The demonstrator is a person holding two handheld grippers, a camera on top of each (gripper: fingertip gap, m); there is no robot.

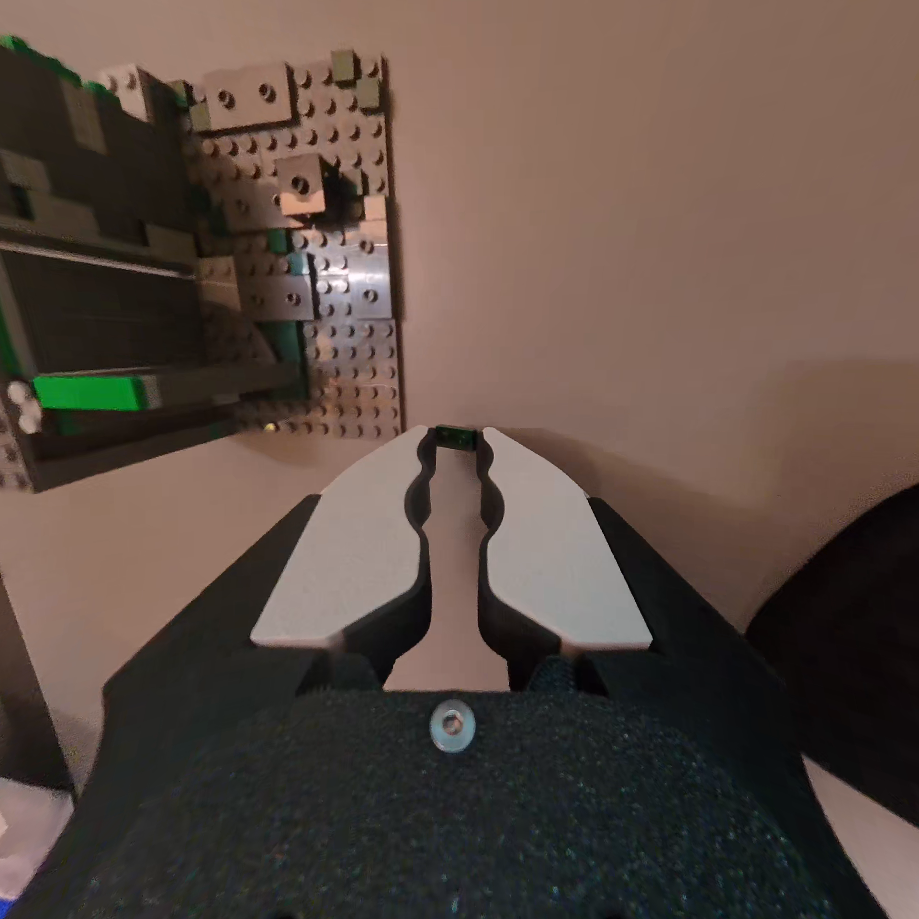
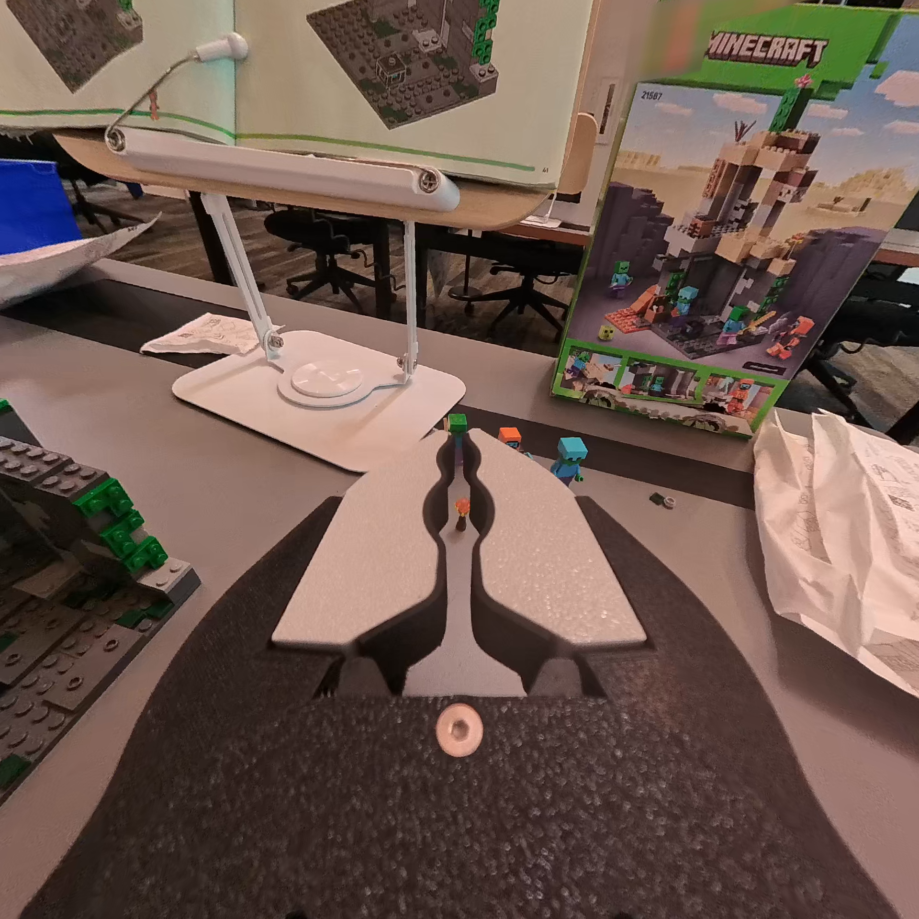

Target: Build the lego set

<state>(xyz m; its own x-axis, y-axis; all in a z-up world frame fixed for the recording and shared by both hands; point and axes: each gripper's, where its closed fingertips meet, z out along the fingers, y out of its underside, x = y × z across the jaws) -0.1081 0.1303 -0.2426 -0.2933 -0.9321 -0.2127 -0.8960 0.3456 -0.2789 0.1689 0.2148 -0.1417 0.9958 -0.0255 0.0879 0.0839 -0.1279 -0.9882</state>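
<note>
Item: my left gripper [image 1: 456, 440], fingers pinched on a small dark green brick [image 1: 455, 439], just right of the grey build [image 1: 318, 238] on the desk [image 1: 646, 248]. Item: my right gripper [image 2: 462, 437], fingers nearly together, empty; the build [image 2: 64, 587] lies left, box [image 2: 736, 258] beyond.

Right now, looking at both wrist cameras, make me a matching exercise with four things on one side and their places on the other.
Things:
1. small dark green piece
2. set box
3. white book stand
4. blue-headed figure

Places:
A. upright at the table's far right
B. pinched at the left gripper's tips
C. holding the instruction booklet
D. standing just right of the right gripper's tips

Pairs: 1-B, 2-A, 3-C, 4-D
</note>
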